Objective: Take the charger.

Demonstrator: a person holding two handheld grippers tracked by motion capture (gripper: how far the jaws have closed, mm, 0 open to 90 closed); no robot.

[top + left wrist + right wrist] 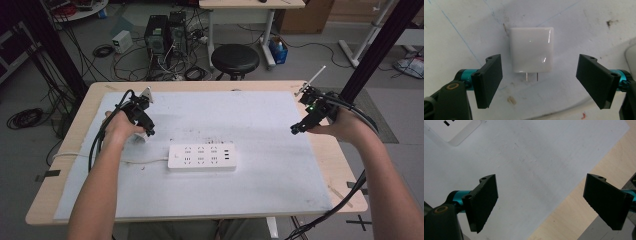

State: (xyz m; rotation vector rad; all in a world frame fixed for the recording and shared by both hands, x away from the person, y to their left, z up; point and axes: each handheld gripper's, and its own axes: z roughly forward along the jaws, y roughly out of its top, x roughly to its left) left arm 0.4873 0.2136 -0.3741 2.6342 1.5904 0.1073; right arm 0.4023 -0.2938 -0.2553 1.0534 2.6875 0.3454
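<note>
The power strip (202, 157) lies mid-counter (320, 165) on the white mat (250, 115), with bare mat all round it and more open room to its right than its left. Left of the strip, the charger (531, 50) lies flat, prongs toward the left gripper (539, 80), whose fingers (487, 80) are spread wide either side of it without touching. Far right of the strip, near the mat's edge, the right gripper (549, 202) has its fingers released, holding nothing.

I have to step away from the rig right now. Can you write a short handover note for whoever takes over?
Left gripper: open, poised over the small glossy white plug adapter, not touching it.
Right gripper: open, empty, above the white mat near its right edge.
White rectangular power strip lies mid-mat; the adapter lies flat to its left, prongs bare.
Done: approach. Left: grasp the adapter, probably plug it into the strip.
</note>
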